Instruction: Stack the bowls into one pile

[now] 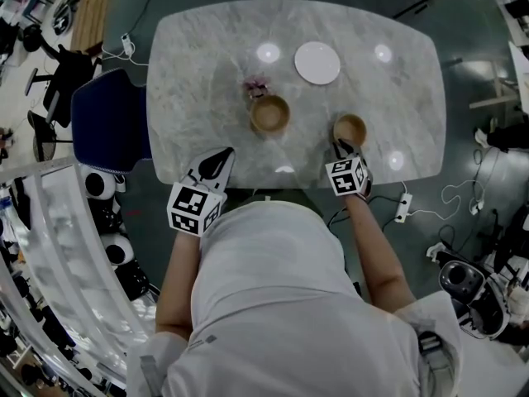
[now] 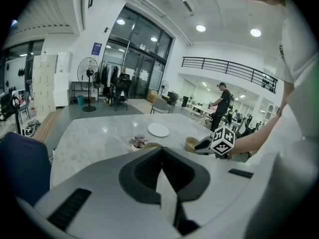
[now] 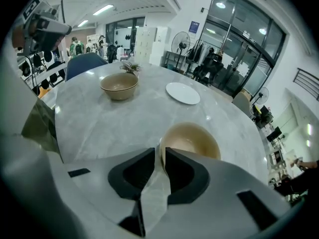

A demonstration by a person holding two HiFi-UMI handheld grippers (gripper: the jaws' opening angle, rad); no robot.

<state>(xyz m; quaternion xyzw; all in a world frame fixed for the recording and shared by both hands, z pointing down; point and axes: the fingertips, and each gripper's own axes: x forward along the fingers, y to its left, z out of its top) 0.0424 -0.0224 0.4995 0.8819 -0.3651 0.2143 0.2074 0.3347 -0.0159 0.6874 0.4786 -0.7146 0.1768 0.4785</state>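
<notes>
You are clamping the right tool (image 1: pixel 340 148) on the rim of the small bowl (image 1: pixel 350 128), right of the large bowl (image 1: pixel 270 113). The left tool (image 1: pixel 221 159) is idling closed and empty. The next move is likely calling for lifting the small bowl over and into the large bowl.

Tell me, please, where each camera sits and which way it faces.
Head view: on the person's head, looking steeply down at the table; shows the torso, left gripper and right gripper.
Left gripper view: on the left gripper, facing across the table toward glass doors; shows its shut jaws and the right forearm.
Right gripper view: on the right gripper, facing across the table; its jaws pinch the small bowl by its rim.
Shared: all three show the white plate and small bowl.
</notes>
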